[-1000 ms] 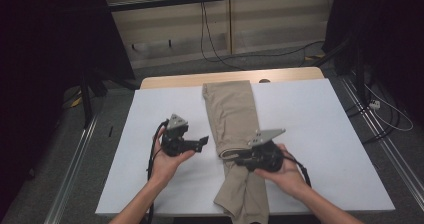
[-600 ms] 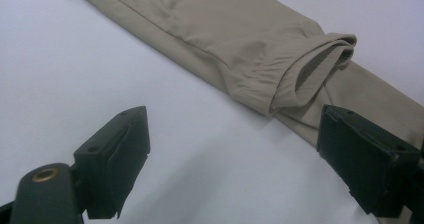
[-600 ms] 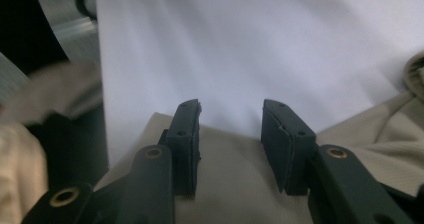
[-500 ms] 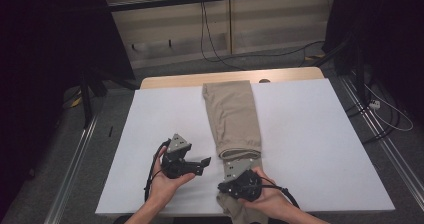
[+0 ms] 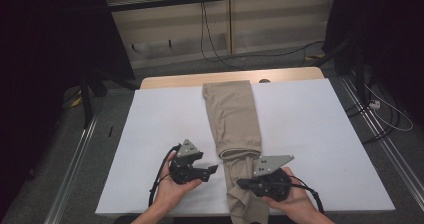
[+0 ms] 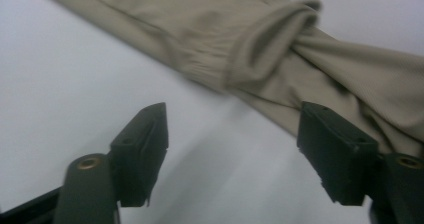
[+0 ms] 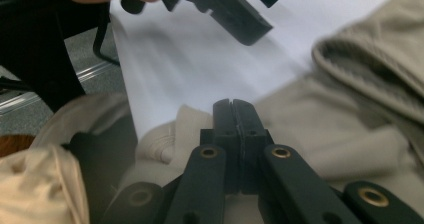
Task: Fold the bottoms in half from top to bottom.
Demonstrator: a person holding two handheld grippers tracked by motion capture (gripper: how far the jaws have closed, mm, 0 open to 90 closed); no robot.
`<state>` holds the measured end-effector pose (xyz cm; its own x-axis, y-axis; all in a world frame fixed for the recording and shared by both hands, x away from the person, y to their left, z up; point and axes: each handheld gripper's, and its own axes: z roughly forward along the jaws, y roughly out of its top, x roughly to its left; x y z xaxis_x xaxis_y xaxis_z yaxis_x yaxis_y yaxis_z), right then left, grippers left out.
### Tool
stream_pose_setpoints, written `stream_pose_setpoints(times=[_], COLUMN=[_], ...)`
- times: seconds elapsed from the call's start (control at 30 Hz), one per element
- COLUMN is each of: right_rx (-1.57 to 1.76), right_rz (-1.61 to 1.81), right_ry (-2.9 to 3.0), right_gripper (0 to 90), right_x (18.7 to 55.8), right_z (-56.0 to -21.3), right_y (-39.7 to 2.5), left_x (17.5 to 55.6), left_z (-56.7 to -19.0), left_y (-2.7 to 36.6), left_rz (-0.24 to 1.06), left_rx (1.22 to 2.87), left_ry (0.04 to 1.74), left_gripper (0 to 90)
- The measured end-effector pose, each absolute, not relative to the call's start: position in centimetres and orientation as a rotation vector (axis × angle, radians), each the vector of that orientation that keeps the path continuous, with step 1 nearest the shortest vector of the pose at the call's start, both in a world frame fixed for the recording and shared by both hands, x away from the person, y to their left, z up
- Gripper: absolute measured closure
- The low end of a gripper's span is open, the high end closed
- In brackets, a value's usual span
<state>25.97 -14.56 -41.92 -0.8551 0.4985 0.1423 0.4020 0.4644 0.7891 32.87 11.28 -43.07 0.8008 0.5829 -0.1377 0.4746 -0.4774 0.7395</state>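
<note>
My right gripper (image 7: 233, 109) hides whatever cloth it pinches; the trousers (image 5: 232, 114) run off the table's (image 5: 320, 134) near edge.

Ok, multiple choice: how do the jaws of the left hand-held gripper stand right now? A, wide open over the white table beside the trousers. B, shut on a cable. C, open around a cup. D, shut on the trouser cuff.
A: the left hand-held gripper has its jaws spread far apart over the white table, with the beige trousers lying just beyond them, ungrasped.
</note>
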Motion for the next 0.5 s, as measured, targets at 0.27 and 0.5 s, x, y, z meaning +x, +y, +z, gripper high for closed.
stream_pose_setpoints(times=[0.27, 0.5], right_rx=[0.905, 0.982], right_rz=[1.304, 1.177], right_ry=[2.561, 2.594], right_gripper=[89.0, 87.7], right_x=[24.3, 23.7], right_z=[-42.4, -43.4], right_y=[-18.4, -20.5], left_x=[29.7, 28.4], left_z=[-43.4, -43.7], left_y=[6.9, 5.0], left_rz=[0.082, 0.034], left_rx=[2.262, 2.3], left_ry=[0.578, 0.494], left_gripper=[49.7, 53.0])
